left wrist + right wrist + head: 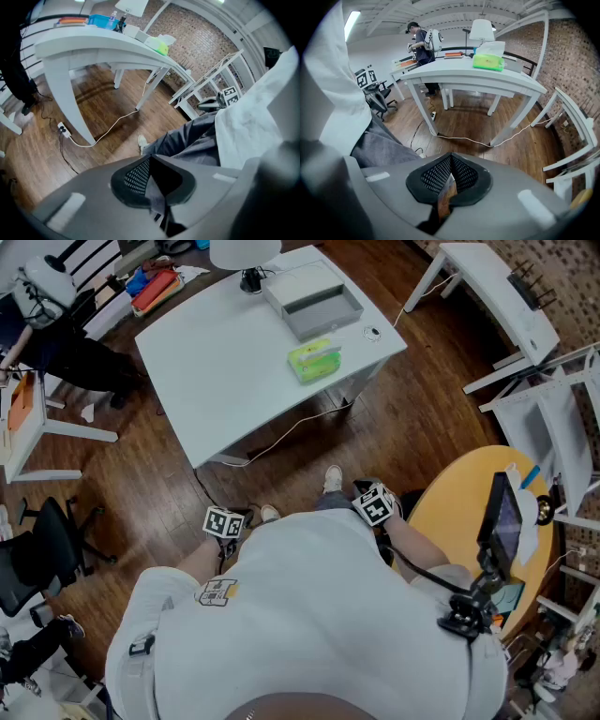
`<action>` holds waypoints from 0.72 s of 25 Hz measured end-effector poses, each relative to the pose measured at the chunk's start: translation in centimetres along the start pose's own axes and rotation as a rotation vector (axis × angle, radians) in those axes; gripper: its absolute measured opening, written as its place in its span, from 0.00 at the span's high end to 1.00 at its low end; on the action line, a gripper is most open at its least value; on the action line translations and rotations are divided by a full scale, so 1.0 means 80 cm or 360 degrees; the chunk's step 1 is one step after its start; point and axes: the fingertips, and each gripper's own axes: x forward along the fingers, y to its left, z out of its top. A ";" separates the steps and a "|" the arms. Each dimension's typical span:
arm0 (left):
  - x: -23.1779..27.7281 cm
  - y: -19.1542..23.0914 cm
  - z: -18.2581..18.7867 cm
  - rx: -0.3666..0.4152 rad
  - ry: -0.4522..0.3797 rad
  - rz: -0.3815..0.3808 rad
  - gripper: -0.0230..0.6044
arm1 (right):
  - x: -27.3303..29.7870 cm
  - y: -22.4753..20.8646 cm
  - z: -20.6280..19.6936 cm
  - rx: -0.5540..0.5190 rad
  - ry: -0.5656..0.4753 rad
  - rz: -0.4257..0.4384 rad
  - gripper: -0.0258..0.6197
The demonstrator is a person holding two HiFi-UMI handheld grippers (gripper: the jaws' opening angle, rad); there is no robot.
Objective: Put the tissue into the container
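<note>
Both arms hang at the person's sides, left claw (pixel 225 521) and right claw (pixel 375 505) fully closed.

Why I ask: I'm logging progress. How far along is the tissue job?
Done: nothing; the tissue pack lies on the table near the container, which looks empty. In hand: nothing; the left gripper and right gripper are shut, empty, short of the table. Left: the whole job.
</note>
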 end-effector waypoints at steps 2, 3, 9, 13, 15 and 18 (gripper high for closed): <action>0.016 -0.026 0.034 0.0014 -0.0010 -0.0006 0.96 | -0.005 -0.036 0.004 -0.0004 -0.0022 0.0007 0.96; 0.024 -0.038 0.054 0.0025 -0.0020 -0.0009 0.96 | -0.007 -0.053 0.006 -0.0004 -0.0037 0.0011 0.96; 0.046 -0.106 0.181 0.0146 -0.0131 0.0010 0.96 | -0.018 -0.116 0.032 -0.0038 -0.0166 0.0102 0.96; 0.029 -0.133 0.275 0.0244 -0.0328 0.0091 0.96 | -0.019 -0.132 0.057 -0.0122 -0.0243 0.0166 0.96; 0.012 -0.140 0.324 0.0326 -0.0433 0.0149 0.96 | -0.017 -0.137 0.071 -0.0137 -0.0269 0.0186 0.96; -0.014 -0.141 0.396 0.0510 -0.0549 0.0255 0.96 | -0.011 -0.139 0.093 -0.0174 -0.0294 0.0216 0.96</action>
